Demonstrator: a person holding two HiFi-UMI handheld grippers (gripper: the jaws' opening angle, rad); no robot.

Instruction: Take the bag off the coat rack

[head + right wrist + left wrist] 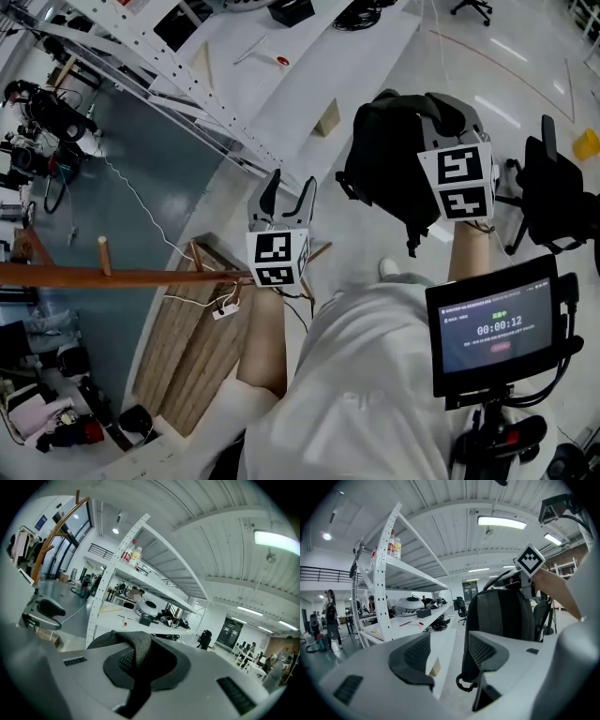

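A big workshop with a ribbed white ceiling, strip lights and a pale floor (469, 66), with a teal patch to the left of it, holds a tall white shelf rack (386, 573) of perforated posts. Its bench level carries a white domed device (411, 605), a black box and cable clutter. On its top shelf stand a few bottles (393, 545); their labels are too small to read. In the head view the wooden coat rack (141, 276) shows as a brown pole with a short peg, standing on a plank base (187, 347). The bag (389, 155), black and grey, hangs in the air well clear of the rack, above the floor by the bench; what is inside it cannot be seen. A black office chair (553, 197) stands to its right. A small screen (497, 323) mounted near the person's chest reads 00:00:12, and the other lines on it are too fine to read. The right gripper (143, 663) has its jaws pressed together on the bag's grey strap (138, 644), which passes up between the pads. The left gripper (287, 202) has its jaws spread with nothing between them, and it points toward the bag from beside it. Each gripper bears a cube with black-and-white square markers.
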